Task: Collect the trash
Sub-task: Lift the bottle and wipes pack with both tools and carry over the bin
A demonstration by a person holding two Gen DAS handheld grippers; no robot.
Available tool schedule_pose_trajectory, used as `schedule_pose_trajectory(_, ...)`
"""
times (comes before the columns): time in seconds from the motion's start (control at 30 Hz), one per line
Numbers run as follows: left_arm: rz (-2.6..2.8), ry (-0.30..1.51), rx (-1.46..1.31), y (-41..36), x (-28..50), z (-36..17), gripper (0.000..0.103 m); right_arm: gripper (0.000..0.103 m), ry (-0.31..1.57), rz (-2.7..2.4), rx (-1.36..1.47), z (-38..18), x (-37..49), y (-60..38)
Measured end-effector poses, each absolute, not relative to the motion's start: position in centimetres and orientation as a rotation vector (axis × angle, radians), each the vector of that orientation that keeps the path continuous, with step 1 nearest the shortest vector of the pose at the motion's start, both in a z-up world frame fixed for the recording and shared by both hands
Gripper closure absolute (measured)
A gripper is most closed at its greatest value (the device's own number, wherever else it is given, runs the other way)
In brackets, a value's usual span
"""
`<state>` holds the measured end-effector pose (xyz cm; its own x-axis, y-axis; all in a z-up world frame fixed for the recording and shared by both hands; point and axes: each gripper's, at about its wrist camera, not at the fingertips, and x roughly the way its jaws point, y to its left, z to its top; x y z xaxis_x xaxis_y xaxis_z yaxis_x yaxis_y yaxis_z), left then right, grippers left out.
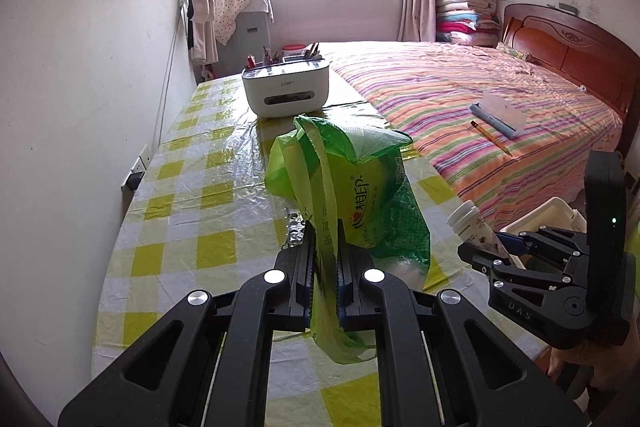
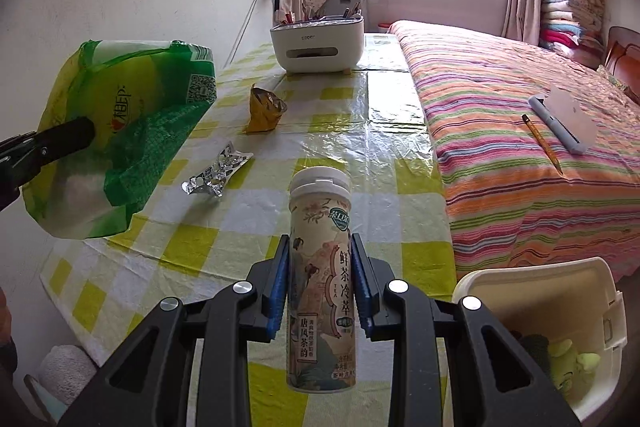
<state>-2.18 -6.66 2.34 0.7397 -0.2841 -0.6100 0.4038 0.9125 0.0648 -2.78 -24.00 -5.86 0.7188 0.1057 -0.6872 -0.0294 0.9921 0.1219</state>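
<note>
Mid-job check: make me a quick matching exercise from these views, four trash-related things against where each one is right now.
Things:
1. green bag
2. tea bottle
3. silver wrapper
4. yellow packet

Places:
A. lying flat on the checked tablecloth, nearer the cameras
B. clamped in the right gripper
C. on the table before the white organiser box
D. pinched in the left gripper

Pairs: 1-D, 2-B, 3-A, 4-C
</note>
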Motion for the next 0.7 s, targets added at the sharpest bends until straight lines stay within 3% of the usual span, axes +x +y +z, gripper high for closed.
schedule_pose_trajectory(0.7, -0.595, 0.576, 0.209, -17.9, -10.7, 4.9, 0.095, 0.075, 0.616, -0.119, 0.194, -2.4, -13.1, -32.1)
